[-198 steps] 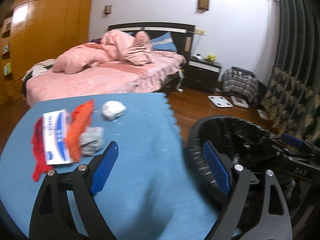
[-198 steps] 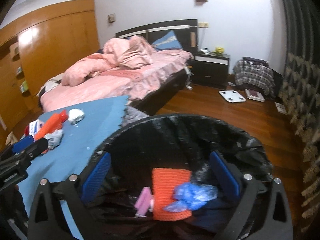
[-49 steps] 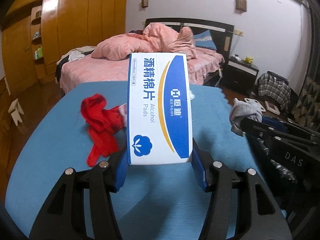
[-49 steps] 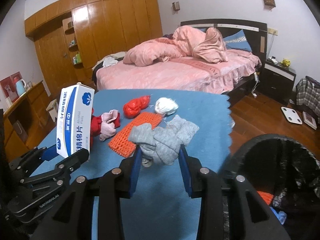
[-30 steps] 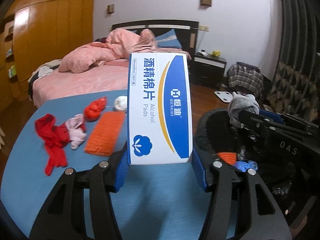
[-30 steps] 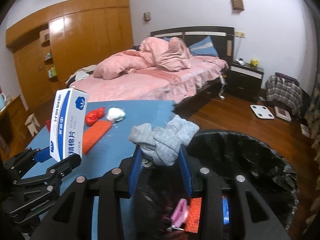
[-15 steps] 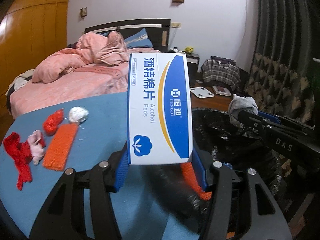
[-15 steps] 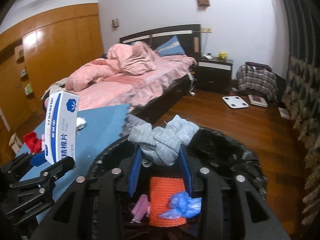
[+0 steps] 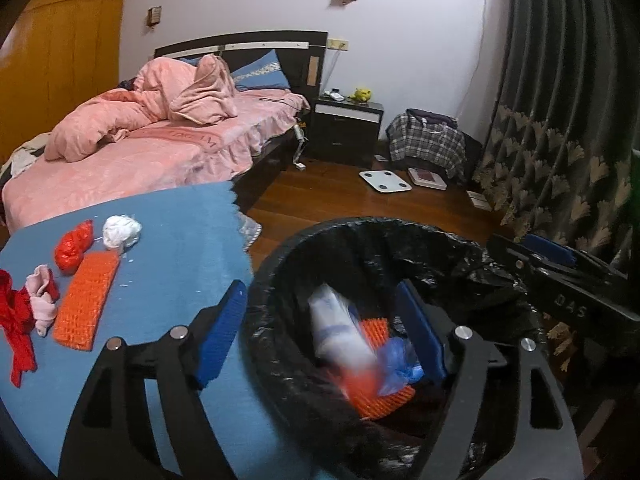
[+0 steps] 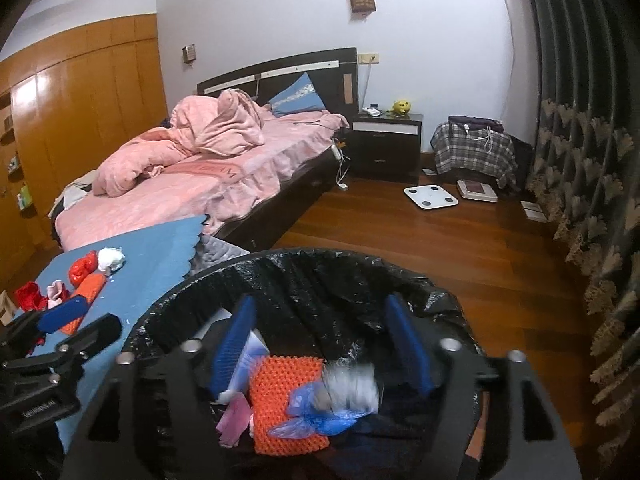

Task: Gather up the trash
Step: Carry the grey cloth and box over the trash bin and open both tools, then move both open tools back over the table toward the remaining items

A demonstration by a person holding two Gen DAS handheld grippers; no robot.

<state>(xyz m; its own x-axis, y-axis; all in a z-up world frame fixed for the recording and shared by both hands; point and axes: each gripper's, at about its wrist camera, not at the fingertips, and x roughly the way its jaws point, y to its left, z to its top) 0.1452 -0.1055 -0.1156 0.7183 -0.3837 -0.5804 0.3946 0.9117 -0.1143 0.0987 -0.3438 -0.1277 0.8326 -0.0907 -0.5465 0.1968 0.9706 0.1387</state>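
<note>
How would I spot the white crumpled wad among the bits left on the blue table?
Start at the blue table in front of the pink bed. At its far end, the white wad lies beside a red crumpled bag. It is the only white piece there.

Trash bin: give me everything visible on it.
The trash bin is round and dark, lined with a crinkled glossy black plastic bag folded over its rim. It stands upright on the wooden floor, right beside the blue table; whether they touch is unclear. Inside lie an orange mesh pad, crumpled blue plastic, a pink scrap and two blurred pale items. Both grippers' open fingers hang above its mouth, not touching.
</note>
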